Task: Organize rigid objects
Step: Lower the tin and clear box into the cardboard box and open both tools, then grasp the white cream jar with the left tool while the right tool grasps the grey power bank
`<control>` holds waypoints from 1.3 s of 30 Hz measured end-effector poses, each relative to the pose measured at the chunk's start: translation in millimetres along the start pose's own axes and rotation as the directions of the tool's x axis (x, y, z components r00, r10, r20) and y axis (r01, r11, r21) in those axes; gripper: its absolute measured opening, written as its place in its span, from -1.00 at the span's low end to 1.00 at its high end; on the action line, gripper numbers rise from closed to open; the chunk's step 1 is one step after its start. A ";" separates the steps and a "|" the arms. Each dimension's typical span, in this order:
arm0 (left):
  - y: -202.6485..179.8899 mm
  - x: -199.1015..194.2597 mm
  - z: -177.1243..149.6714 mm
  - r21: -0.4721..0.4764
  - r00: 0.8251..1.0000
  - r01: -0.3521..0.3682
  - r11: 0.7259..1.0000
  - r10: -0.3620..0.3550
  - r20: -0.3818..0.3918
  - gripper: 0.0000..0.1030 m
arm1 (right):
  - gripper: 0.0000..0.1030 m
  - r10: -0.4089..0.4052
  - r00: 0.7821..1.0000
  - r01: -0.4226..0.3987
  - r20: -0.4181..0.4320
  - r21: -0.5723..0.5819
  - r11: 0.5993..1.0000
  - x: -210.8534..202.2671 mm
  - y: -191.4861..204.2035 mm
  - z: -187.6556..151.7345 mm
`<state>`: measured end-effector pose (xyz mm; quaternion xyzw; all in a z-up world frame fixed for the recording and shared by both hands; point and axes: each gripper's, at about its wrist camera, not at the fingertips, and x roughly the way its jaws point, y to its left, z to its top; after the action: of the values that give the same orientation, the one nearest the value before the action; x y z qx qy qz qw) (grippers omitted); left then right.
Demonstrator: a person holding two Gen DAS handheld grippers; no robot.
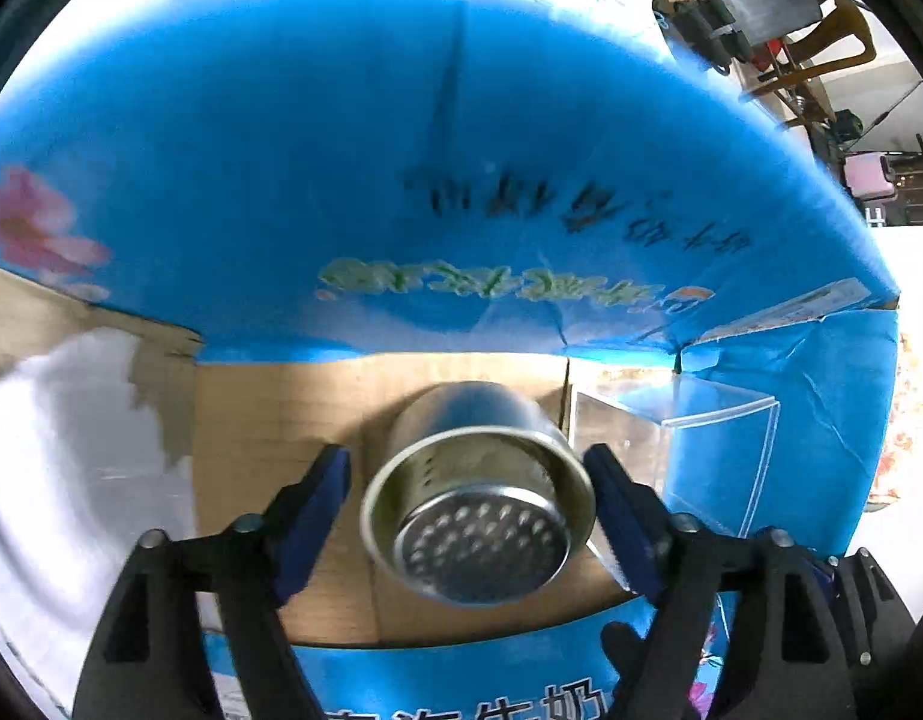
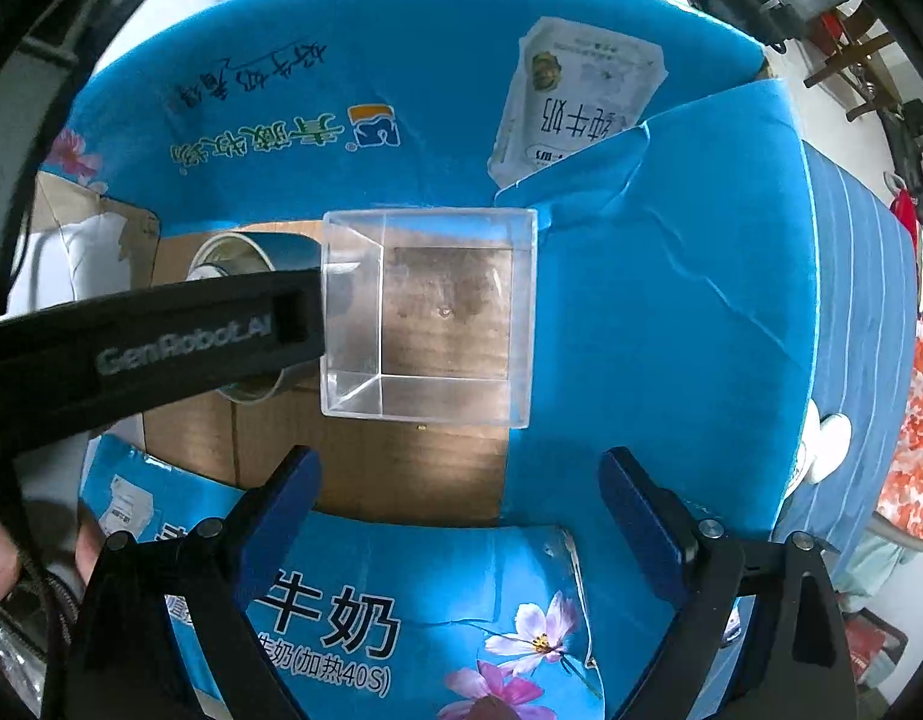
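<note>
- The steel cup point(image 1: 479, 516), with a perforated bottom, is seen between the two fingers of the left claw point(image 1: 470, 516), on the brown floor of the cardboard box point(image 1: 251, 408); it appears tilted or on its side.
- The left claw stands half wide; a gap is seen at each side of the cup, so the cup is judged to be released, not gripped.
- Just beside the cup, to the right of the left claw, a clear plastic box point(image 2: 428, 315) is placed upright in the same carton, probably to keep the rigid things together.
- The right claw point(image 2: 458, 504) is held wide and empty above the clear plastic box, pointing down.
- The blue flaps point(image 2: 671, 276) of the carton are folded outward around both claws, so the inside stays reachable.
</note>
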<state>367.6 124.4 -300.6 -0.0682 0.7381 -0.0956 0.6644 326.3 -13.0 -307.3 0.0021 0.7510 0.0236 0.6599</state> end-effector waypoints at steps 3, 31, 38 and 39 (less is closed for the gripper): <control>-0.3 -11.9 -3.6 0.004 0.999 -0.036 0.999 0.036 0.016 0.80 | 0.86 0.014 1.000 -0.014 0.008 0.001 1.000 -10.0 -2.5 -4.4; 5.2 -144.6 -133.6 -0.034 0.875 -0.209 0.977 0.202 0.440 0.98 | 0.86 0.032 0.961 -0.023 0.273 -0.036 0.999 -130.6 16.5 -112.1; -1.3 -171.8 -169.0 -0.011 0.854 -0.202 0.979 0.182 0.487 0.98 | 0.86 0.059 0.940 -0.047 0.337 -0.043 0.998 -162.6 20.6 -149.3; -3.7 -172.7 -172.4 -0.003 0.856 -0.199 0.980 0.175 0.487 0.98 | 0.86 0.066 0.937 -0.055 0.344 -0.044 0.998 -166.0 19.8 -154.3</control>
<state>214.8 168.8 -115.5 -0.0022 0.5486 -0.0282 0.8356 194.2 -4.0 -122.3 0.0182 0.6228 0.0558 0.7802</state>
